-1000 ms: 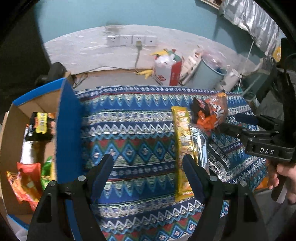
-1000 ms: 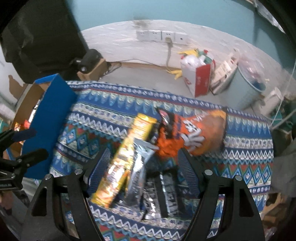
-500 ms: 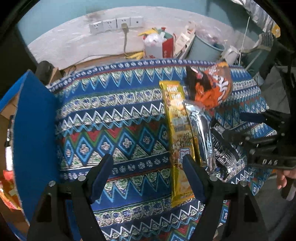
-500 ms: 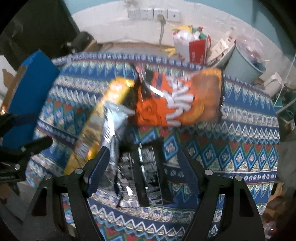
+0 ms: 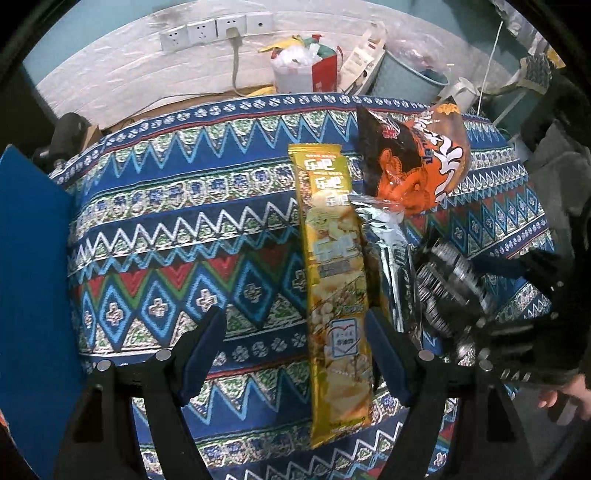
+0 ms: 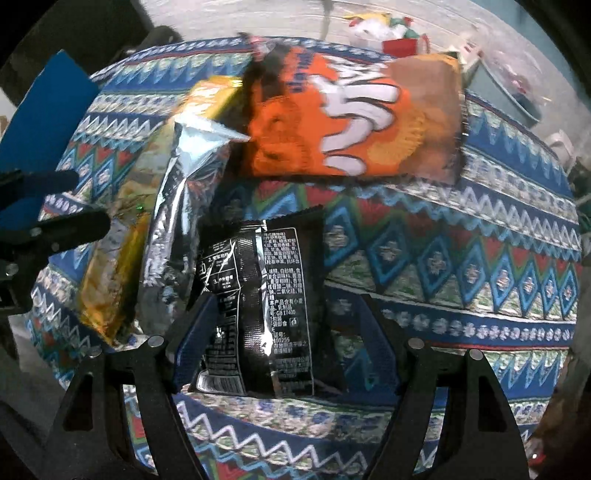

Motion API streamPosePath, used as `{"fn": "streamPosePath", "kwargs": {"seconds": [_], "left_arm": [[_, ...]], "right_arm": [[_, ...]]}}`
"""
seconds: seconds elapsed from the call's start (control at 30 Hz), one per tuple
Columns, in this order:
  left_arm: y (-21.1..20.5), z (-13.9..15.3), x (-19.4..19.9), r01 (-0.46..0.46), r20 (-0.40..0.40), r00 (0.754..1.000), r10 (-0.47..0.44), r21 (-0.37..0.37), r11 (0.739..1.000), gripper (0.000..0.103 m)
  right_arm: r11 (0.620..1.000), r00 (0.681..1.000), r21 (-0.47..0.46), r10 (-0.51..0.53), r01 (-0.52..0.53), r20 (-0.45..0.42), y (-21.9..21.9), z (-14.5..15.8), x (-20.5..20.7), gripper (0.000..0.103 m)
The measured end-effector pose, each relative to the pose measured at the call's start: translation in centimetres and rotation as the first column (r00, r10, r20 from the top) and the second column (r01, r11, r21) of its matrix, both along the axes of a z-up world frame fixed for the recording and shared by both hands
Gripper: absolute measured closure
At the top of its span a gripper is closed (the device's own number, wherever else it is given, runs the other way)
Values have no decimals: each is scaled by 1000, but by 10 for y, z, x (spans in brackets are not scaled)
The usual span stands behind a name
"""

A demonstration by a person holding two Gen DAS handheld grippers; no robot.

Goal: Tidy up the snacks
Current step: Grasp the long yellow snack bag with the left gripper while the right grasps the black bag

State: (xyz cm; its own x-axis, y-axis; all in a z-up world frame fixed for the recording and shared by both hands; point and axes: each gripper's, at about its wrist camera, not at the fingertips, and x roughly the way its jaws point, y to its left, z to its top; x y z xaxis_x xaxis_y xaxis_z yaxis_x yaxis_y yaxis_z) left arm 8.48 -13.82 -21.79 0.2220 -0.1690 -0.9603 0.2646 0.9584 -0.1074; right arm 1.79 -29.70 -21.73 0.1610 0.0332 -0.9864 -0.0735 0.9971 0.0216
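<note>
Black packet (image 6: pixel 258 295): we centre it between the closing right gripper (image 6: pixel 284 339) jaws, not yet pinched.
Left gripper (image 5: pixel 295 350): open astride yellow packet (image 5: pixel 332 277).

Patterned tablecloth (image 5: pixel 177 236) in blue, red and green zigzag bands fills the centre. At twelve o'clock, a row of white wall sockets (image 5: pixel 216 29), one holding a plug with a grey cord (image 5: pixel 233 62). At one o'clock, a red-and-white paper bag (image 5: pixel 306 72) stuffed with rubbish, just beside a pale blue bin (image 5: pixel 406 79). At ten o'clock, a dark rounded object (image 5: pixel 68 127), unidentifiable.
</note>
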Motion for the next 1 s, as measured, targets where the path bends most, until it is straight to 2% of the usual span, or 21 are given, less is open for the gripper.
{"fn": "streamPosePath", "kwargs": {"seconds": [0.17, 0.27, 0.47, 0.73, 0.8, 0.83, 0.87, 0.93, 1.0], "left_arm": [[-10, -7, 5, 8, -4, 1000, -8, 10, 1000, 25], [-19, -13, 11, 19, -6, 1000, -19, 30, 999, 25], [-32, -30, 20, 29, -19, 999, -28, 60, 998, 25], [-46, -45, 31, 33, 4, 999, -34, 77, 996, 25], [-46, -45, 33, 42, 13, 999, -43, 77, 996, 29], [-47, -45, 33, 49, 22, 998, -51, 81, 995, 38], [-47, -43, 31, 60, 31, 998, -63, 89, 994, 53], [-51, -40, 30, 89, 37, 995, -94, 116, 989, 72], [-51, -37, 25, 103, 45, 993, -110, 130, 986, 72]], "right_arm": [[996, 996, -5, -91, 92, 4, -36, 2, 0, 30], [991, 991, 33, -134, 133, 13, -48, 4, -1, 30], [996, 997, 27, -81, 81, 13, -42, 1, 1, 29], [994, 995, 52, -96, 95, 15, -42, -15, 16, 27], [995, 996, 42, -88, 87, 18, -38, -17, 22, 26], [996, 997, 29, -80, 79, 20, -37, -17, 20, 24], [998, 998, 4, -68, 68, 20, -34, -18, 19, 24], [999, 999, -29, -42, 43, 18, -15, -22, 25, 23], [998, 999, -56, -22, 23, 25, -8, -24, 24, 28]]}}
